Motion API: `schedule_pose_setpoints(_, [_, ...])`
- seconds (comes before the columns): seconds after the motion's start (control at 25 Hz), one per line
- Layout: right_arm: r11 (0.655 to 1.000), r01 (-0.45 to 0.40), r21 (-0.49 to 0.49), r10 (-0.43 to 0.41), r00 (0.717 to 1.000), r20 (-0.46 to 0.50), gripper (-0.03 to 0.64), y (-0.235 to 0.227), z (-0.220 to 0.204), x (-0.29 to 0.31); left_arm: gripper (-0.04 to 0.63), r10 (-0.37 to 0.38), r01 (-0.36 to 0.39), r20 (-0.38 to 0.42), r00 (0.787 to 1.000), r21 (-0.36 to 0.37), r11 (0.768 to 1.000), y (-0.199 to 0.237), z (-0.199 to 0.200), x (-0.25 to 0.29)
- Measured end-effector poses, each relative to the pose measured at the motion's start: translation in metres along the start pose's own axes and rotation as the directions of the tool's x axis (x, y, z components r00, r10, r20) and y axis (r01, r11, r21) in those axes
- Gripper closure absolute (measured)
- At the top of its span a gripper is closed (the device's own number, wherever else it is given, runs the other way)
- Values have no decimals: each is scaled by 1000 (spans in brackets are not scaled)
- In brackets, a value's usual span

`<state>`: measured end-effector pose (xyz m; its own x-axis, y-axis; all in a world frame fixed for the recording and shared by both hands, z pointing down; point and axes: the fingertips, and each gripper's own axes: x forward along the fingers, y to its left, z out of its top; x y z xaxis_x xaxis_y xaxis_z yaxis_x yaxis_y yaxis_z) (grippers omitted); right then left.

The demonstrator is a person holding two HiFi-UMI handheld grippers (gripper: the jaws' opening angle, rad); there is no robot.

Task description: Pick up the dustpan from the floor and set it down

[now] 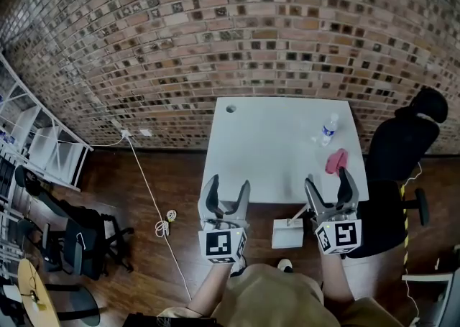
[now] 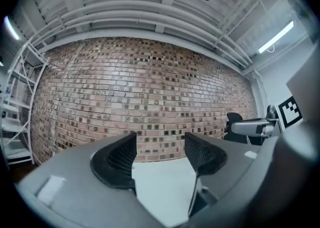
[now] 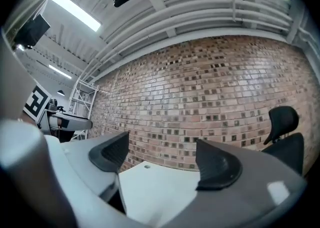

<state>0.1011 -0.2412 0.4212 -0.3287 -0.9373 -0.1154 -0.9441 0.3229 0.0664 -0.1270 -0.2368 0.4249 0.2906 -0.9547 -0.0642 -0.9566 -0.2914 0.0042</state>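
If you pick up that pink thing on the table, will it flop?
Probably: the pink cloth looks crumpled and soft, so it should droop. It likely won't roll, since it lies slumped on the table.

Wall (image 1: 215, 31): rough brick. Floor (image 1: 180, 174): dark wood, slightly glossy. Worktop (image 1: 273, 146): smooth, matt white. Bottle (image 1: 328, 130): clear plastic. Left tongs (image 1: 228, 183) pads (image 2: 122, 156): black, matt, mesh-textured.

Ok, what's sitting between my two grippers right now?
In the head view, the dustpan on the floor shows between left gripper and right gripper.
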Motion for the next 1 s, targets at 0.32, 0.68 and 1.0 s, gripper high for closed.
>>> schedule_pose_setpoints(0.32, [999, 5, 42, -4, 999, -36, 236, 0, 2, 3, 315, 6, -6, -12, 1000, -3, 1000, 4, -4, -1])
schedule_pose_setpoints(0.68, [1000, -6, 30, 7, 999, -53, 236, 6, 0, 3, 316, 4, -4, -20, 1000, -6, 1000, 5, -5, 0])
schedule_pose_setpoints(1.0, [999, -26, 27, 28, 998, -65, 238, 20, -7, 3, 316, -1, 1, -18, 1000, -2, 1000, 9, -5, -5])
